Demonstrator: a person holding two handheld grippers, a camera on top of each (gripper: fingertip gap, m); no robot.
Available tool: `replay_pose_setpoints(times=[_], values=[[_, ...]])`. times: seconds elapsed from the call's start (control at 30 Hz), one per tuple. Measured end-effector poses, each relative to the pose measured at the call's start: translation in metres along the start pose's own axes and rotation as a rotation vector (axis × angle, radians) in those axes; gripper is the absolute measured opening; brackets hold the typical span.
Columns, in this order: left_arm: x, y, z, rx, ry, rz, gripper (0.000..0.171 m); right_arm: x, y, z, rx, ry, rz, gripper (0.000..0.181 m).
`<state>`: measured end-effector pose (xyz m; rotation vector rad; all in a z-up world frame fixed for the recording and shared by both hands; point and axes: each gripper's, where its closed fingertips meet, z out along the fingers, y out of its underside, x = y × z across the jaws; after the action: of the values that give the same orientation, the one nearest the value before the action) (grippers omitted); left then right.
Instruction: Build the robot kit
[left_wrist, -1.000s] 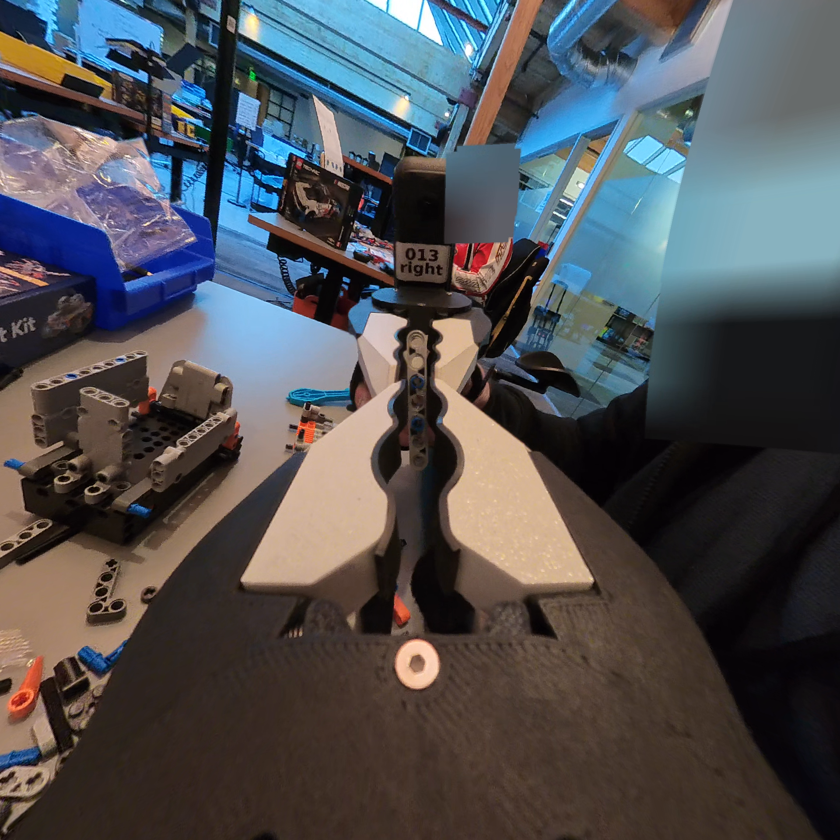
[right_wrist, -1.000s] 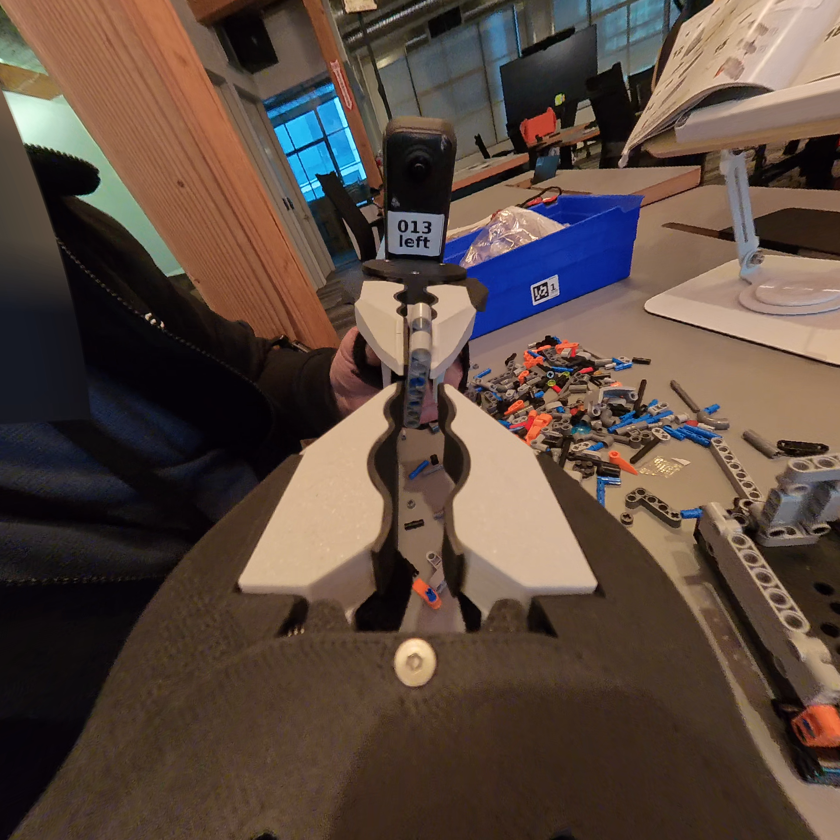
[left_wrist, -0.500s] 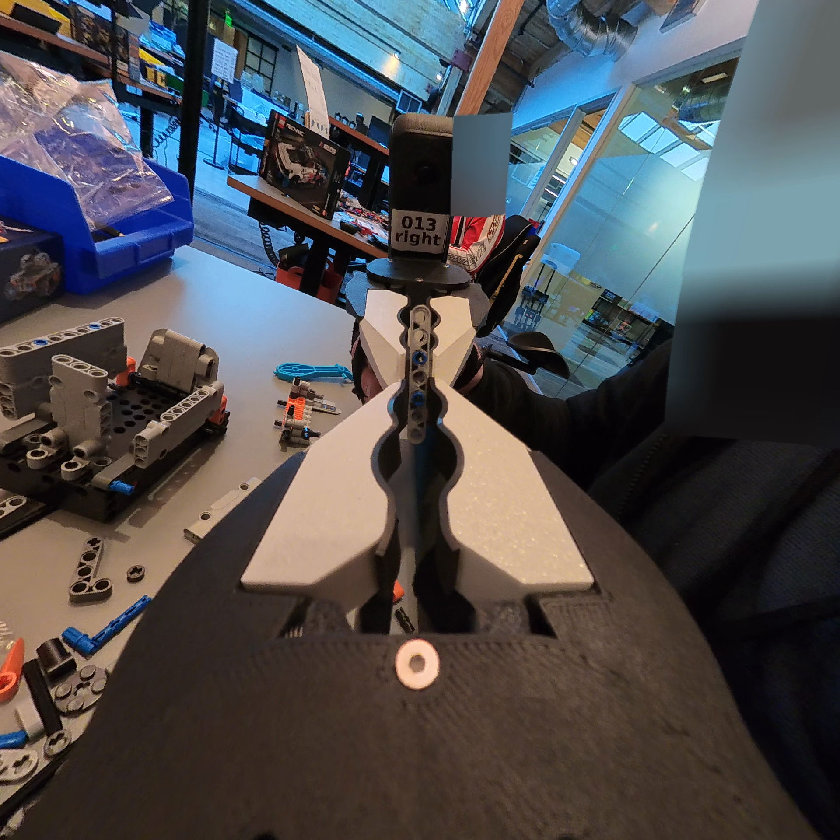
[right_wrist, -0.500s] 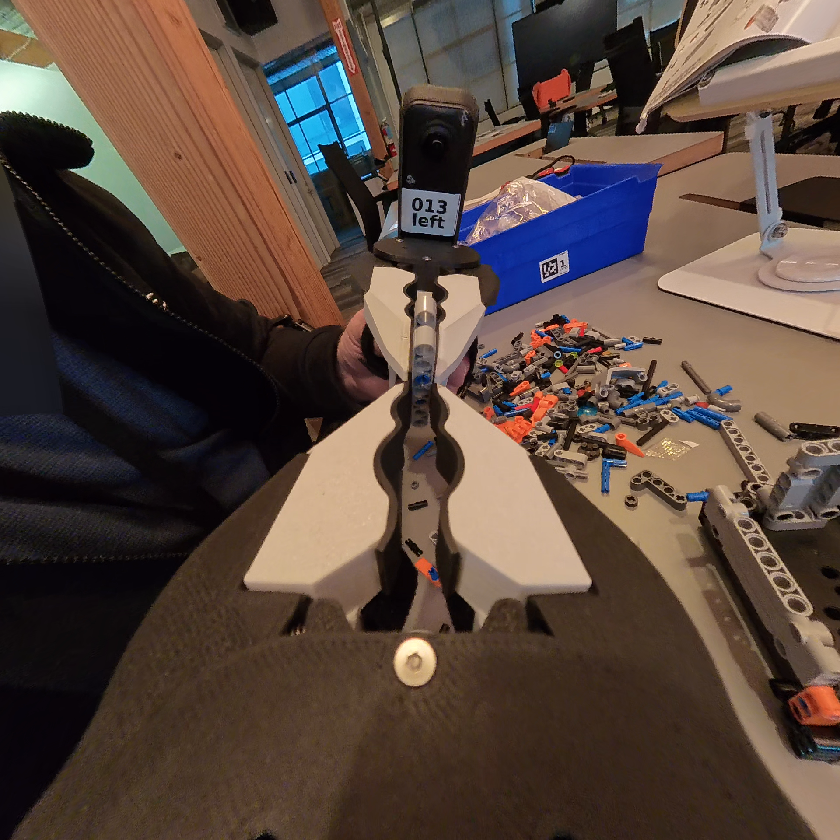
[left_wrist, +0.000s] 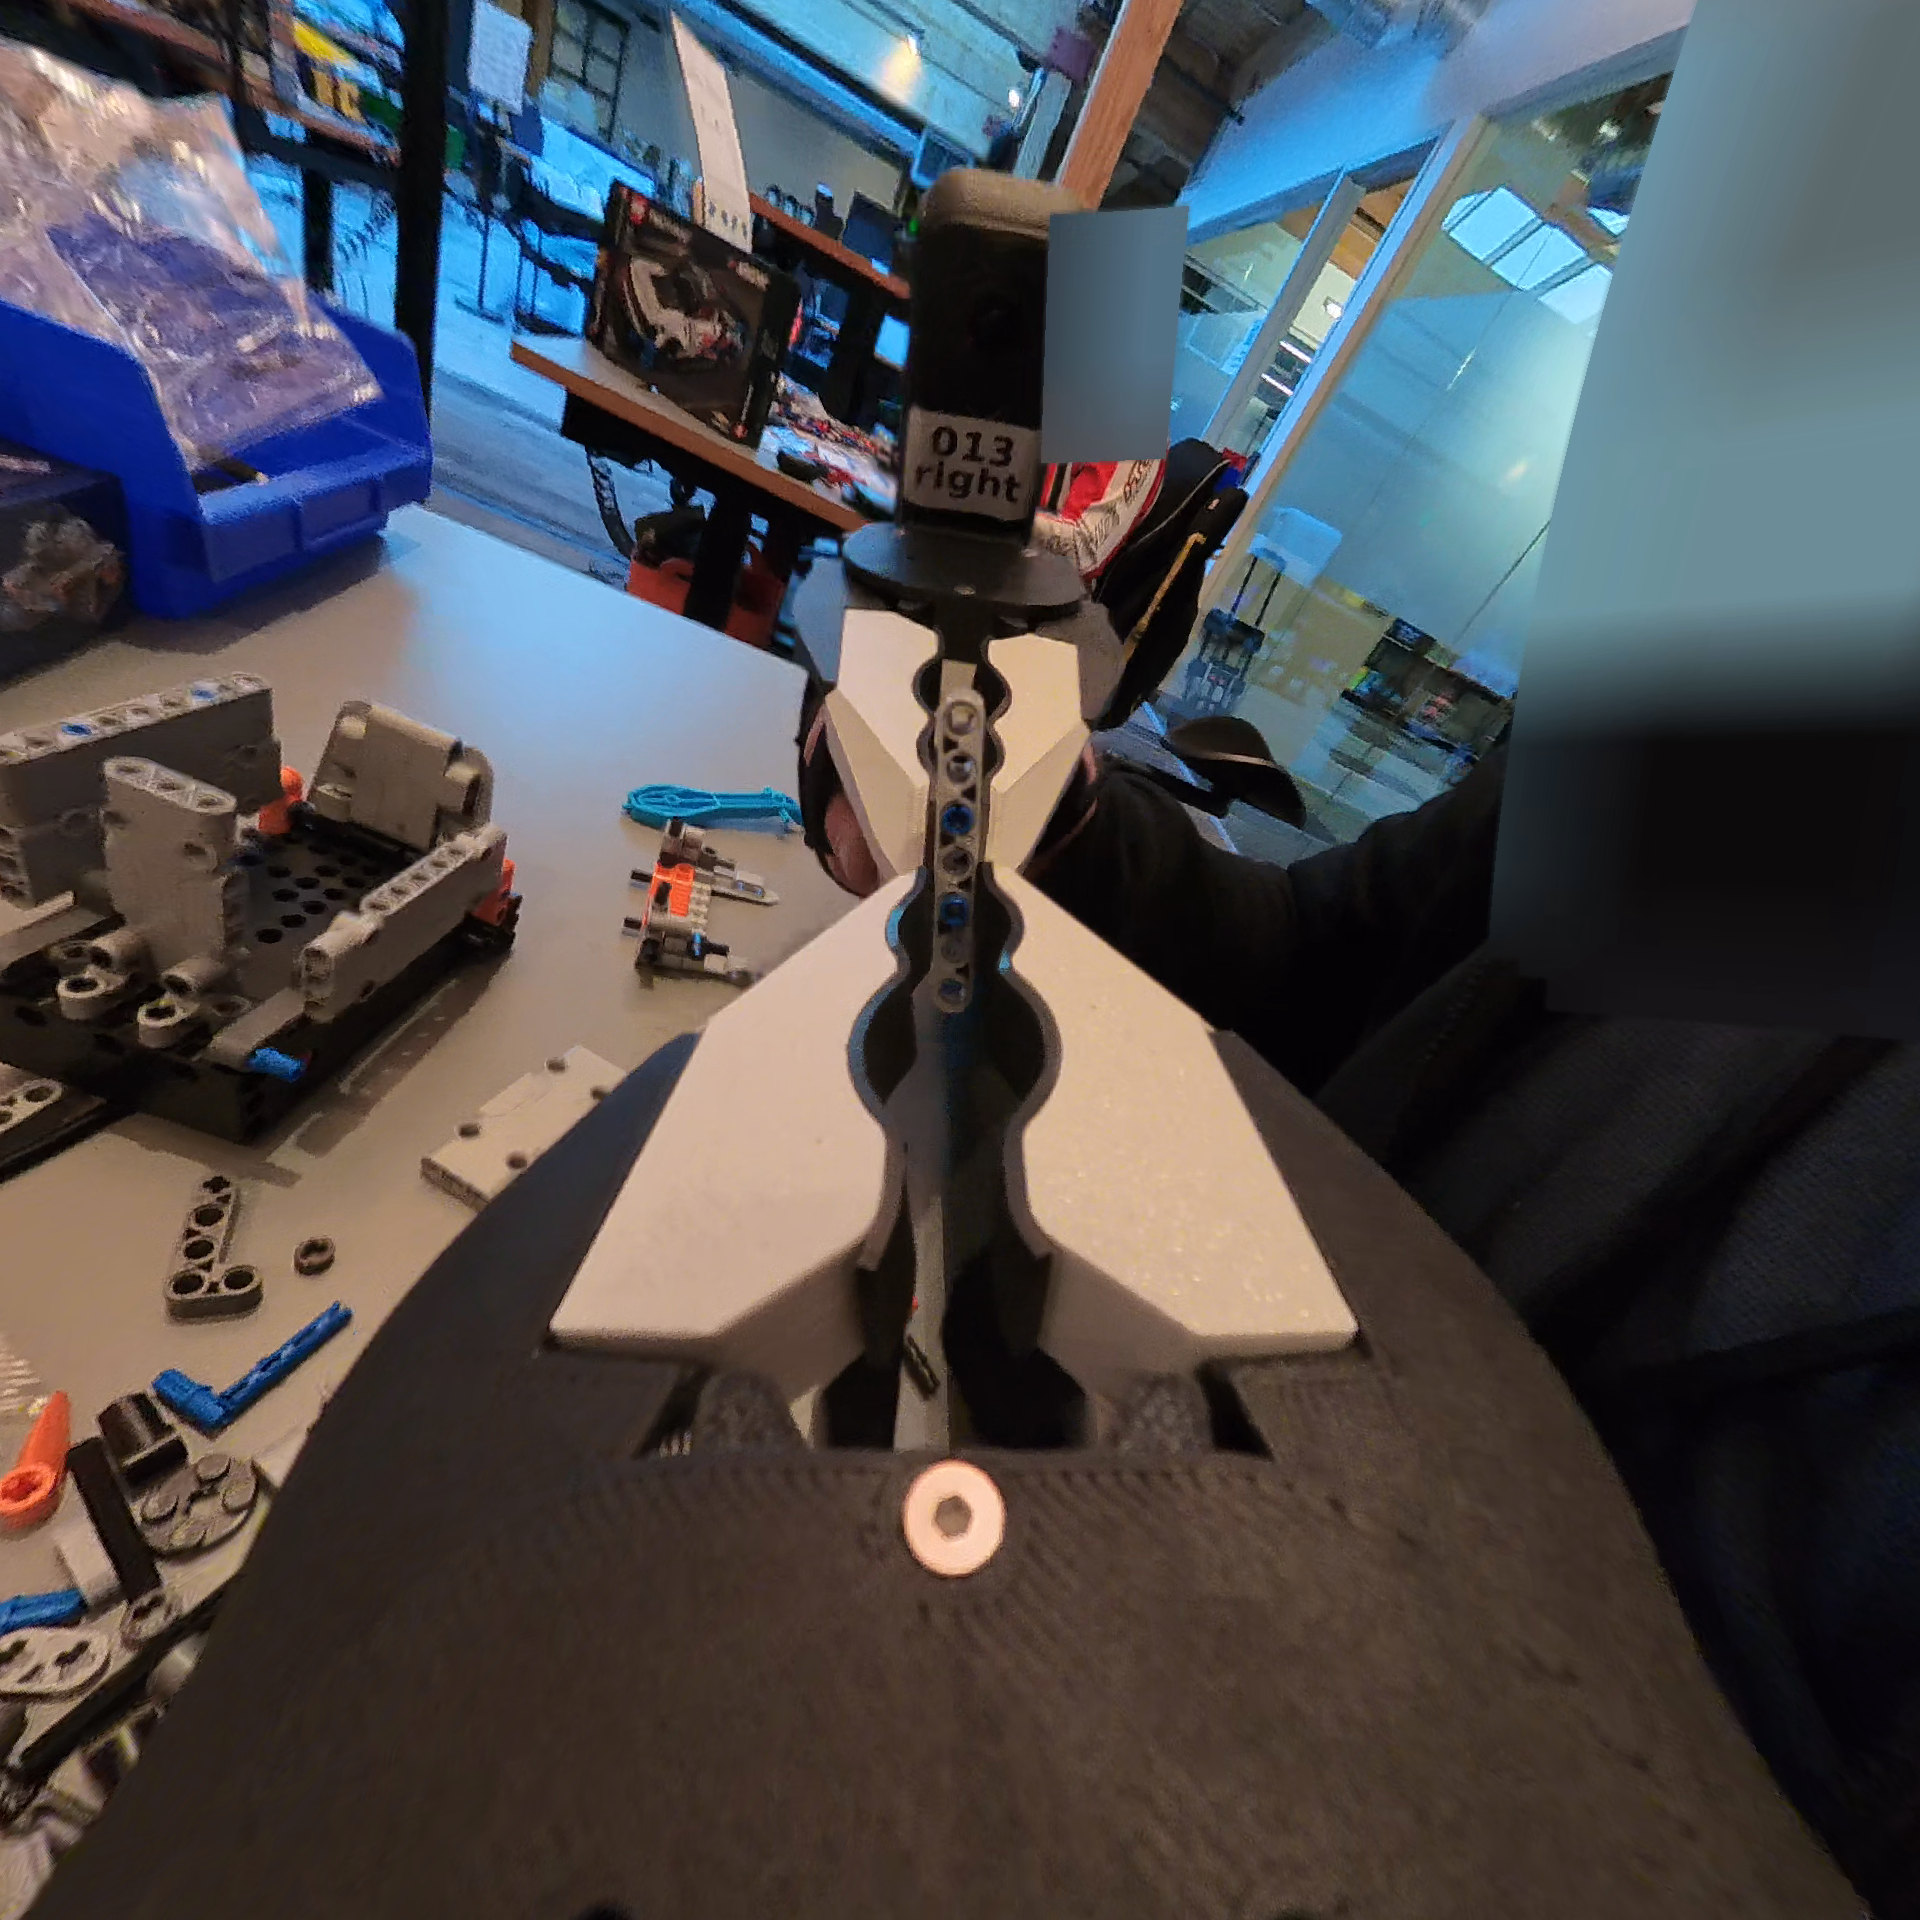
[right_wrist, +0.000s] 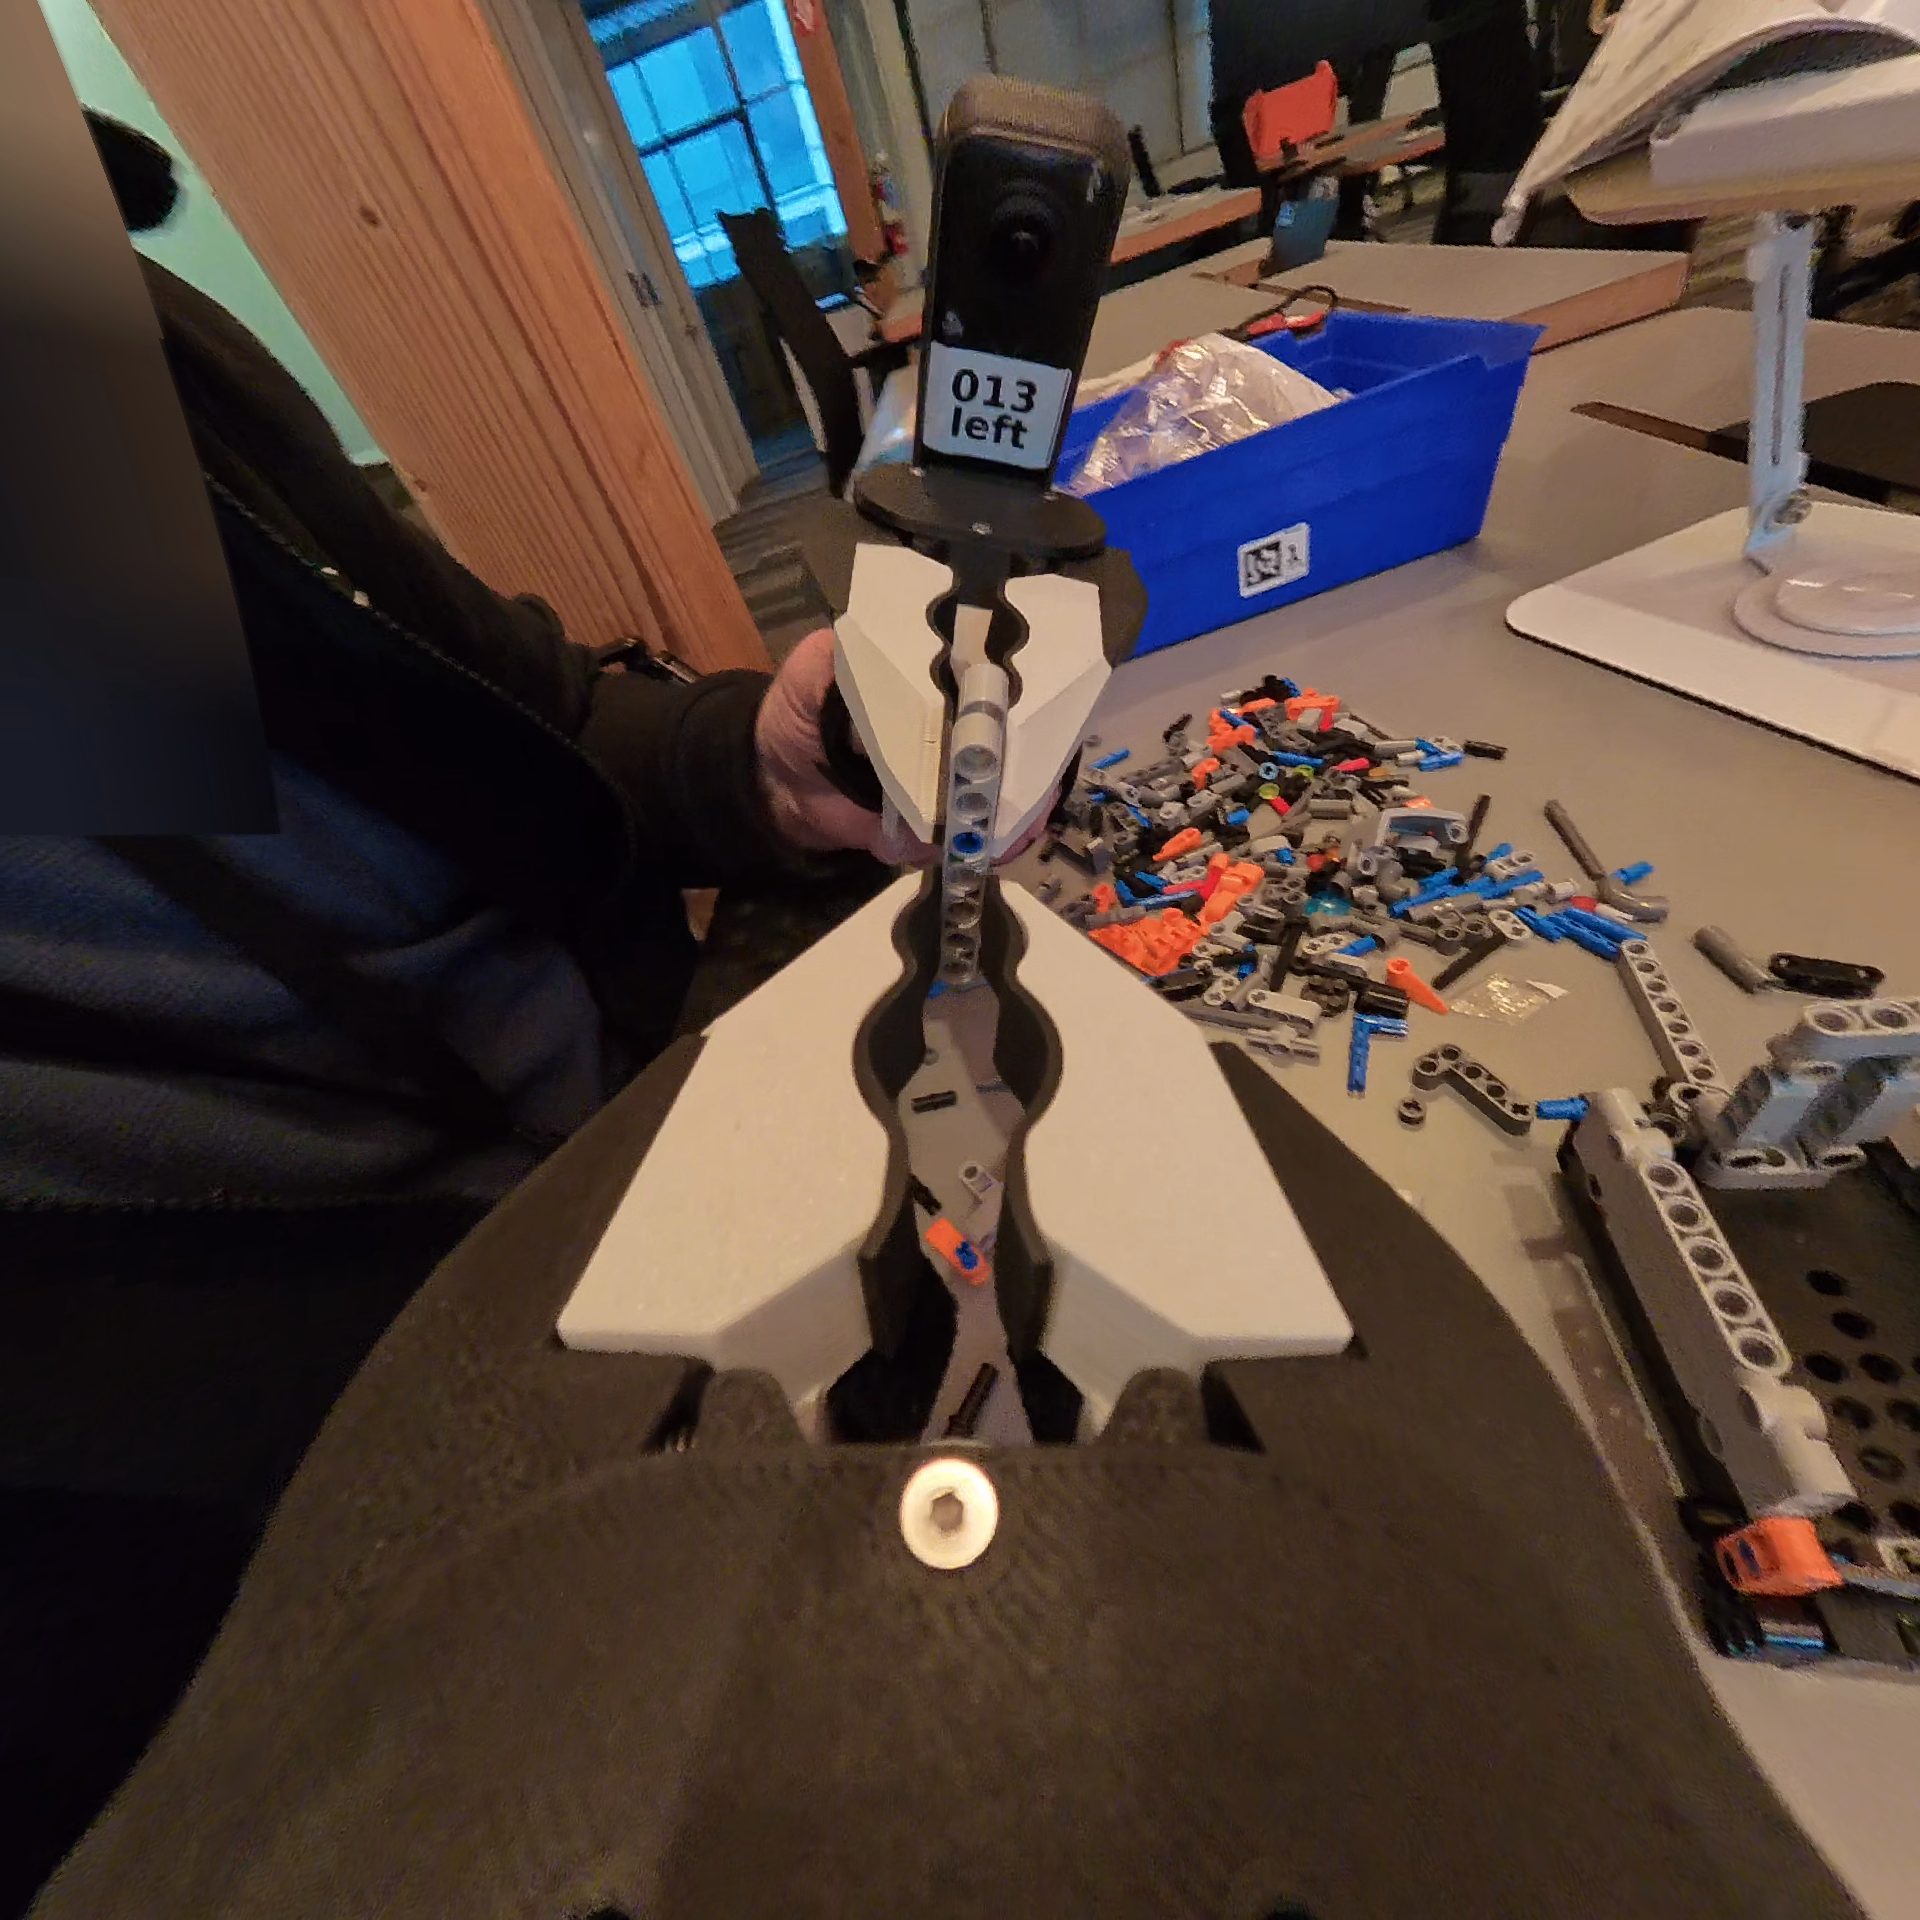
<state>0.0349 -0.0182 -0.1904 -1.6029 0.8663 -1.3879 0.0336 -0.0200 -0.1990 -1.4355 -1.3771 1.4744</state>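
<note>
My two grippers face each other tip to tip above the table edge, with one light grey holed beam (left_wrist: 954, 862) held between them. My left gripper (left_wrist: 951, 925) is shut on the near end of the beam. The right gripper (left_wrist: 961, 748) faces it and clamps the far end. In the right wrist view my right gripper (right_wrist: 964, 925) is shut on the same beam (right_wrist: 971, 810), which has blue pins in it. The left gripper (right_wrist: 971, 769) holds its other end. A hand (right_wrist: 810, 769) grips the left gripper's handle.
A part-built grey and black model (left_wrist: 239, 914) stands on the grey table (left_wrist: 582, 665), also in the right wrist view (right_wrist: 1714, 1299). A pile of loose parts (right_wrist: 1299, 883), a blue bin (right_wrist: 1351, 468) and a white booklet stand (right_wrist: 1766, 499) lie beyond. The person's dark jacket (right_wrist: 364, 987) is close by. Less than 4 cm separates the two grippers' tips.
Both grippers have stayed shut on the beam and moved together. Each now looks slightly nearer and larger in the other's view. The table things have shifted a little in frame.
</note>
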Motion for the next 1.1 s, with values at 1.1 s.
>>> replay_pose_setpoints(times=[1.1], values=[[-0.018, -0.027, -0.021, 0.152, -0.1, -0.005, 0.005, 0.015, -0.021, -0.012, 0.115, 0.04, 0.031, 0.005]])
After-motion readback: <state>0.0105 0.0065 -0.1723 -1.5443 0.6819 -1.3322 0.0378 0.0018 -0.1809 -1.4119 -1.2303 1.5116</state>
